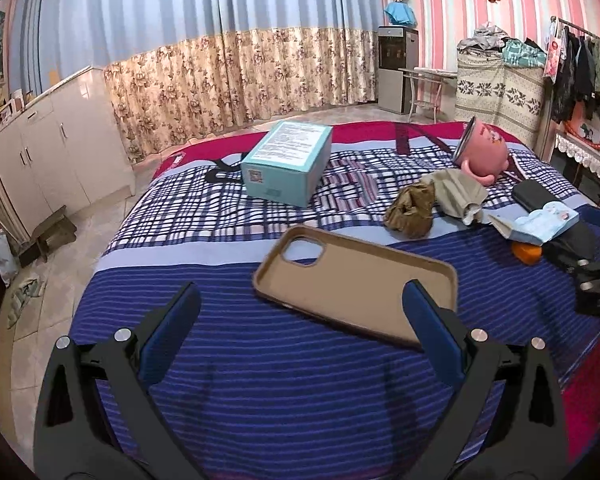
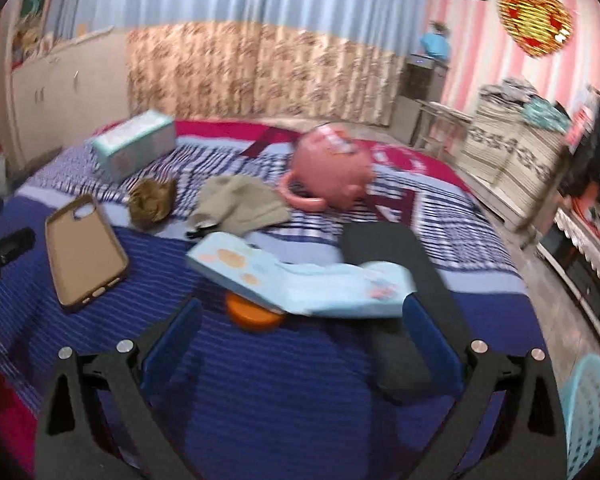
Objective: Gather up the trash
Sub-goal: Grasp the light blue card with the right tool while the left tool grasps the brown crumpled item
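On the striped bed lie a crumpled brown wrapper (image 1: 410,210) (image 2: 152,200), a beige crumpled cloth-like piece (image 1: 456,192) (image 2: 240,204), and a light blue packet (image 1: 548,220) (image 2: 300,280) resting over an orange lid (image 1: 526,254) (image 2: 254,314). My left gripper (image 1: 304,320) is open and empty, just short of a tan phone case (image 1: 356,280) (image 2: 84,252). My right gripper (image 2: 304,332) is open too, its fingertips close below the blue packet without holding it. The right wrist view is blurred.
A teal box (image 1: 288,160) (image 2: 134,144) and a tipped pink mug (image 1: 482,152) (image 2: 332,168) lie farther back. A black flat object (image 2: 400,280) sits by the right finger. A light blue plastic basket (image 2: 588,412) stands off the bed at lower right. Cabinets and curtains line the room.
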A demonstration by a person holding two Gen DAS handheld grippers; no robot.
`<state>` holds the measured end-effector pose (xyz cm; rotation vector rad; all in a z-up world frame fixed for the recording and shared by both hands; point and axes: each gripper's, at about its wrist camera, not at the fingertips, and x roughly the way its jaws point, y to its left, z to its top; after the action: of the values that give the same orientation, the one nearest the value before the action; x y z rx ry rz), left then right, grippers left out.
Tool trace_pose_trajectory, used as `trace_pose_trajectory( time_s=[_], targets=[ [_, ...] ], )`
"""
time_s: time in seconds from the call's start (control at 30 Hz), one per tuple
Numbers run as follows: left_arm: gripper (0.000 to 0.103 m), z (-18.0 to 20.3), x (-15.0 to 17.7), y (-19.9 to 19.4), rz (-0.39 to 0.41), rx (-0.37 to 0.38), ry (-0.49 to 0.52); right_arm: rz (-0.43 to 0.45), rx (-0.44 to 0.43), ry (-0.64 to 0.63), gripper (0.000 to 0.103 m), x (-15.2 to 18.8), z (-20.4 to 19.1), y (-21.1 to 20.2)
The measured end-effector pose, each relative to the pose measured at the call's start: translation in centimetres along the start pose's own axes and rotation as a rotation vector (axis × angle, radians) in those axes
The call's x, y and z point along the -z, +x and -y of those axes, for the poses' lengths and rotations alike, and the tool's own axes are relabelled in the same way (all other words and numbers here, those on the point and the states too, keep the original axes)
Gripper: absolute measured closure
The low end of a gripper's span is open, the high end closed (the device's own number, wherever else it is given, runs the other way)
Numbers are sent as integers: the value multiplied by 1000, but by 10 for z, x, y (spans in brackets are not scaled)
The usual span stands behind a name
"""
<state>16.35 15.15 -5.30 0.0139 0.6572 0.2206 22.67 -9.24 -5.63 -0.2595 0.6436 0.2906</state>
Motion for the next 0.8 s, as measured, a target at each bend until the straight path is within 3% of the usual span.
trace_pose_trajectory(
  time_s=[0.07, 0.1, 0.23, 0.33, 0.63, 0.73, 0.8],
  targets=[
    [6, -6, 0, 2, -2, 1, -13, -26, -9, -38, 6, -4, -14, 13],
    [6, -10, 0, 3, 0, 4, -24, -43, -7, -54, 12, -6, -18, 19],
    [6, -13, -7, 6, 10, 18, -40, -102, -43, -57, 56, -17, -21, 37],
    [6, -5, -16, 9, 15, 42, -35, -99, -71, -33, 74, -24, -18, 39],
    [7, 46, -41, 38, -19, 140, 32, 5, -47, 11, 92, -39, 17, 0],
    [15, 65, -48, 50, -42, 144, 72, 27, -36, 55, 92, -41, 40, -14],
    [26, 77, -52, 60, -68, 165, 99, 37, -30, 83, 92, -41, 54, -20]
  ],
)
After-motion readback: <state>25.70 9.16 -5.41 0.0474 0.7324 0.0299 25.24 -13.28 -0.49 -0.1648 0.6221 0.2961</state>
